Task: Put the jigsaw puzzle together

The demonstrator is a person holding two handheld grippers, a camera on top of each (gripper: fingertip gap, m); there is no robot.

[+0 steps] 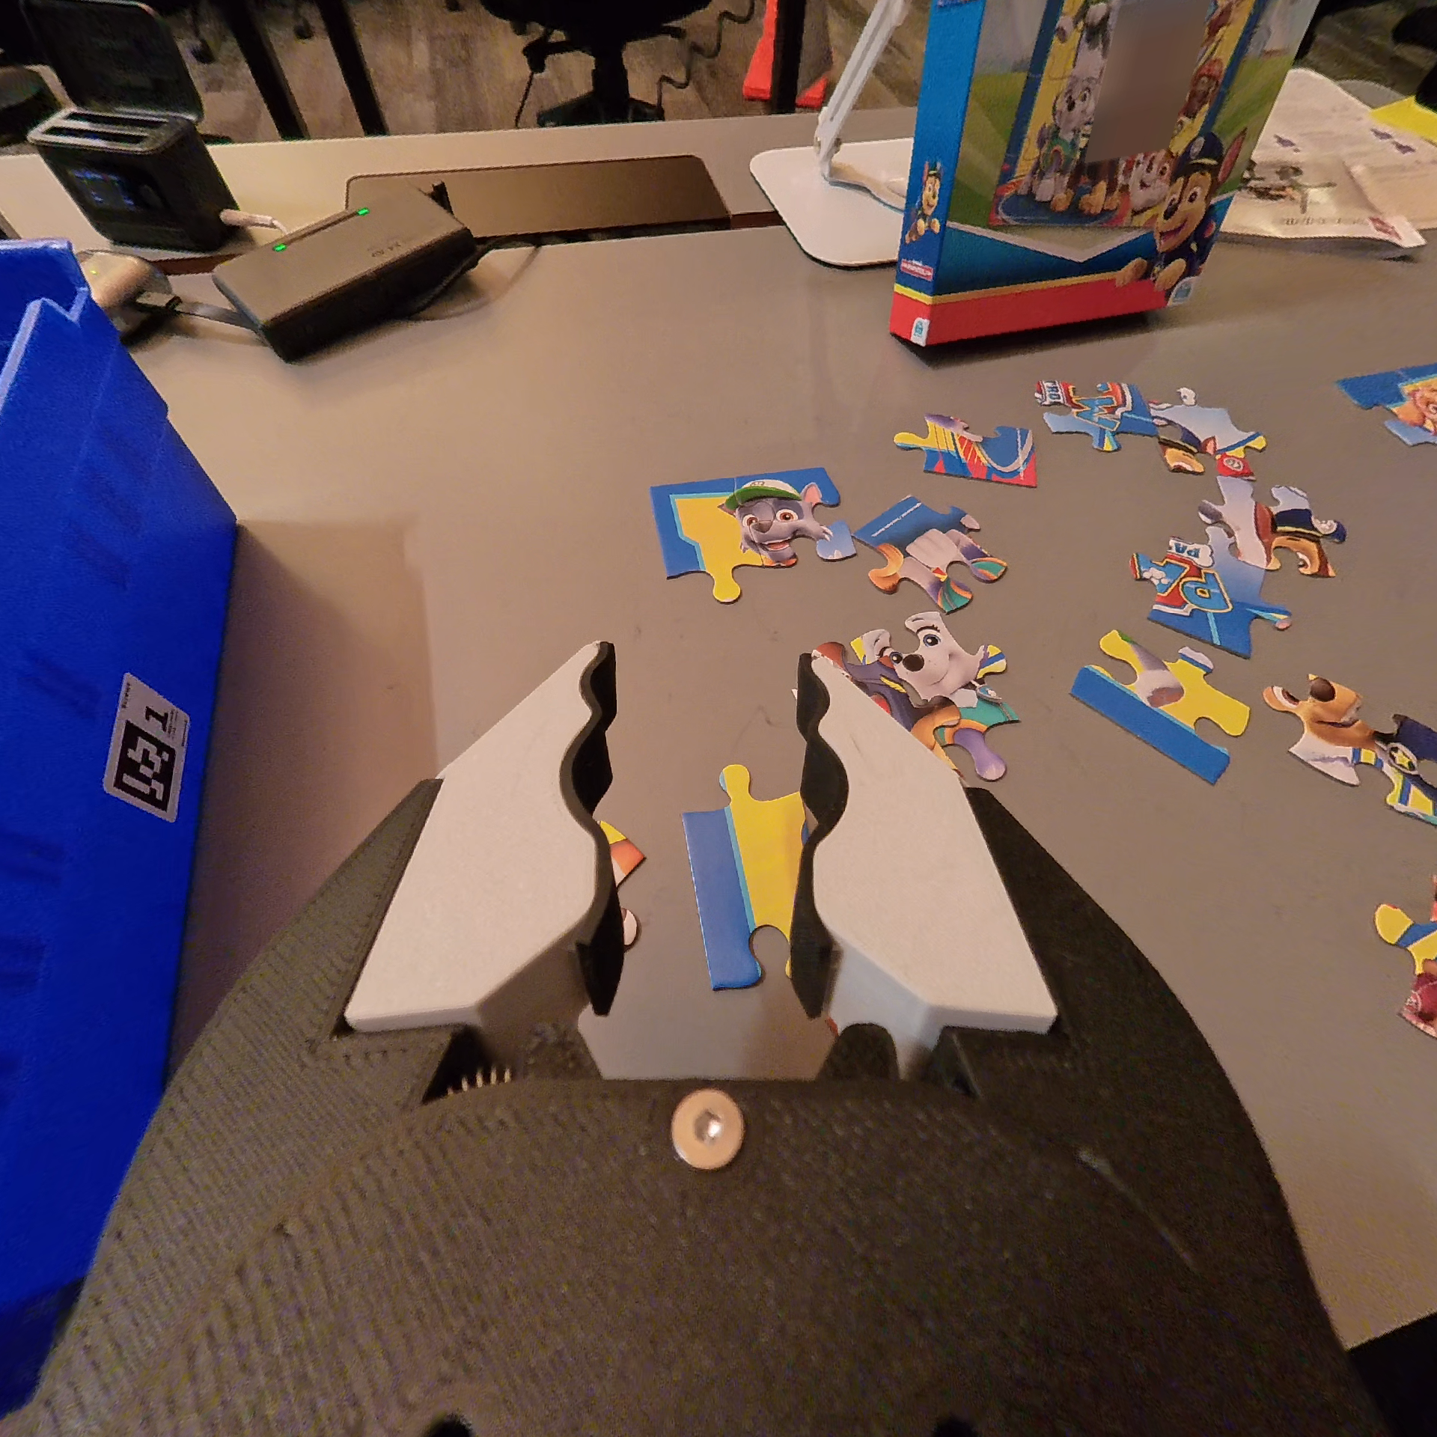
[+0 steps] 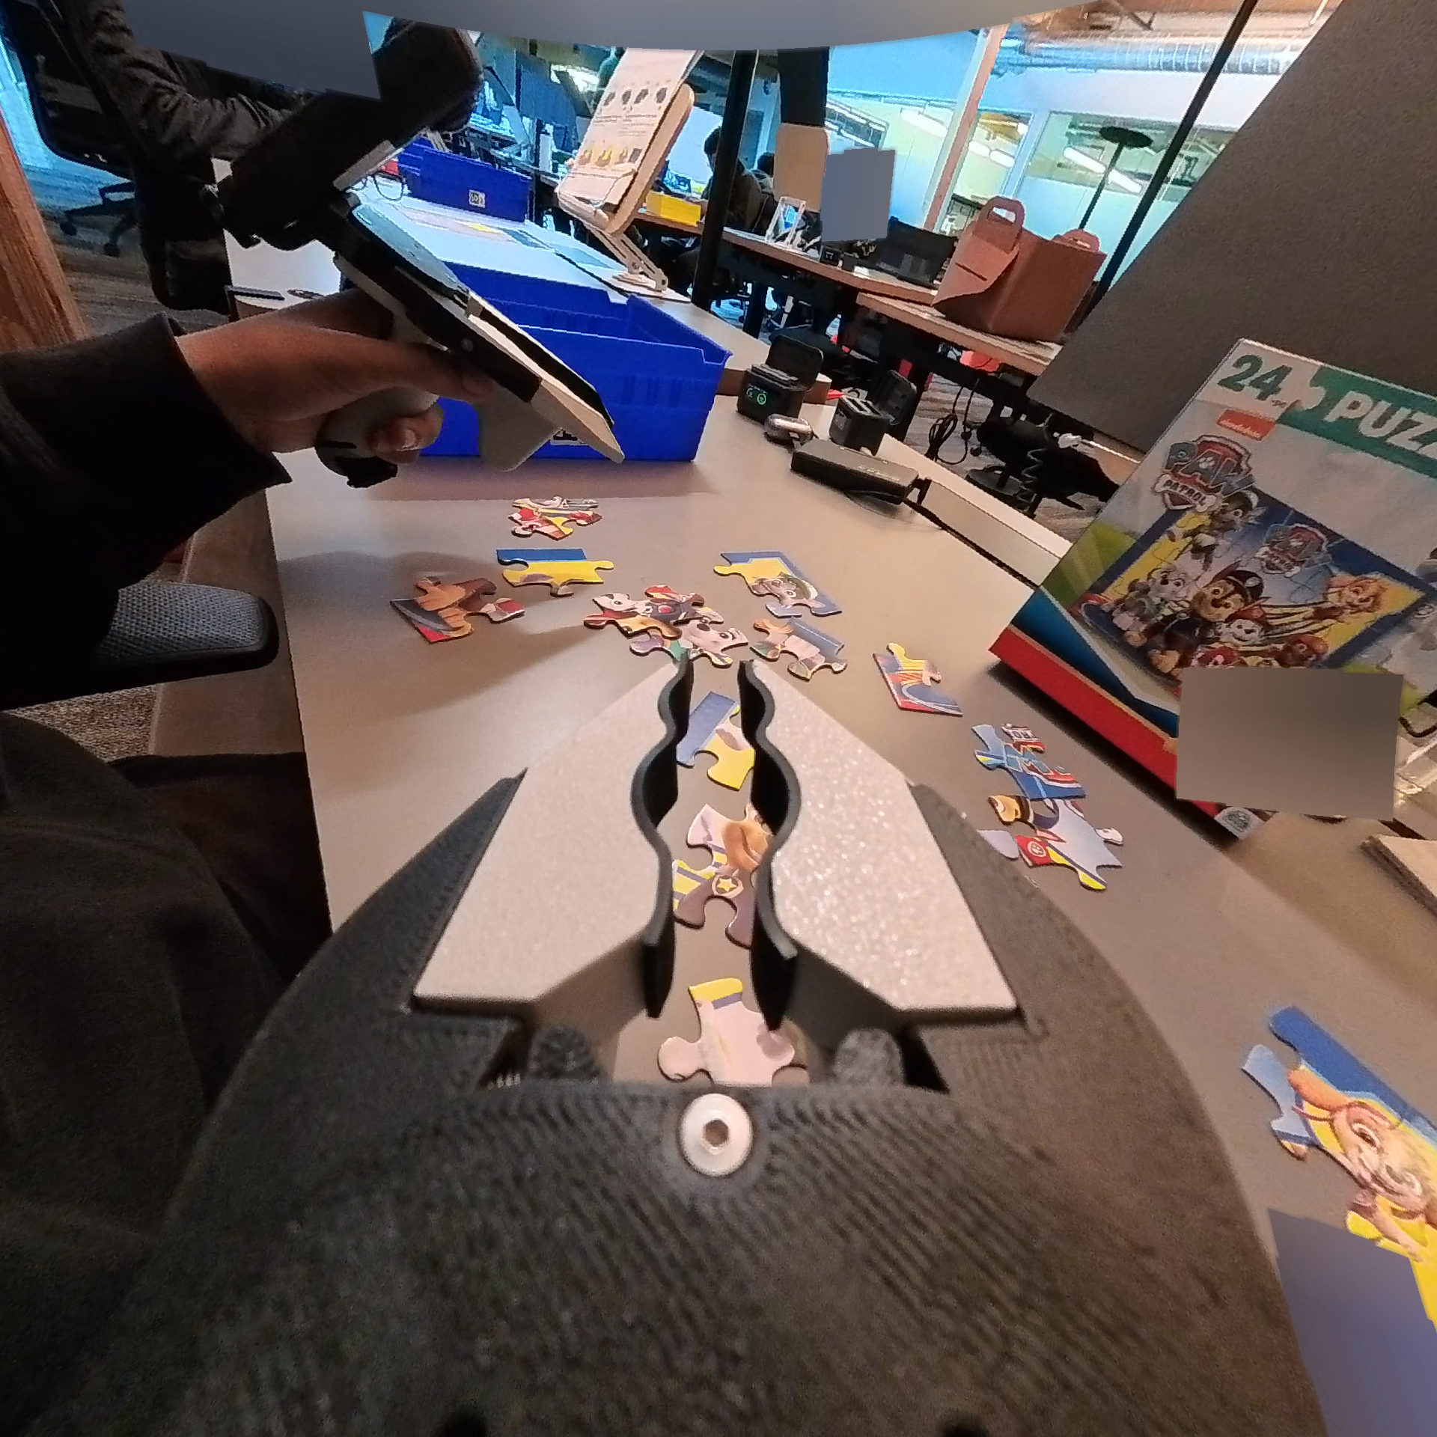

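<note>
Puzzle pieces (image 2: pixel 661 614) scattered unjoined on bench (image 1: pixel 544 435) near puzzle box (image 1: pixel 1089 155); left gripper (image 1: pixel 704 661) jaws wide, empty; right gripper (image 2: pixel 714 676) jaws narrowly apart, empty.

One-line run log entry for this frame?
left claw: open, empty, above blue-yellow piece | right claw: narrow gap, empty, above pieces | puzzle box upright on table

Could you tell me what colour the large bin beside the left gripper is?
The bin is solid blue, clearest in the left wrist view.

Orange-tipped puzzle piece (image 1: pixel 626 855) mostly behind left gripper's finger (image 1: pixel 498 840), its picture perhaps unreadable.
</note>
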